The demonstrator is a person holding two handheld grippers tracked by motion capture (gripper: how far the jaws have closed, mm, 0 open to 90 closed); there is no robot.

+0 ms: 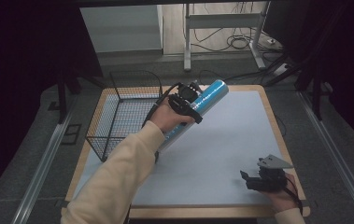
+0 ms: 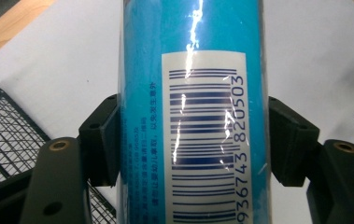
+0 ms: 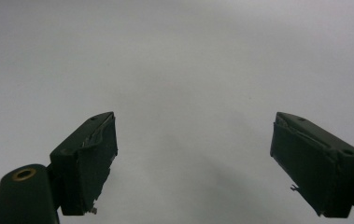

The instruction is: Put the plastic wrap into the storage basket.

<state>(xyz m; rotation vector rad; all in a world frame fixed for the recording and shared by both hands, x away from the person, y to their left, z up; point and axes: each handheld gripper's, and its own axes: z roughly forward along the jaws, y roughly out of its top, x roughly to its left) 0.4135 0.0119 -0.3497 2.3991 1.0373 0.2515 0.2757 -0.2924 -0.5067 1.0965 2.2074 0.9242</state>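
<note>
Your left gripper (image 1: pixel 189 100) pinches the blue tube (image 1: pixel 201 103) from both sides (barcode label facing its camera), holding it tilted above the white mat (image 1: pixel 221 140), just right of the wire basket (image 1: pixel 118 112) at the far left. Your right gripper (image 1: pixel 251 179) rests near the right edge, jaws spread with nothing between them.

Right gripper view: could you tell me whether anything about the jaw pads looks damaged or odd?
Yes: on the right gripper the dark facing on both pads looks frayed and peeling at the edges. Its jaws stand open over the bare white mat.
</note>
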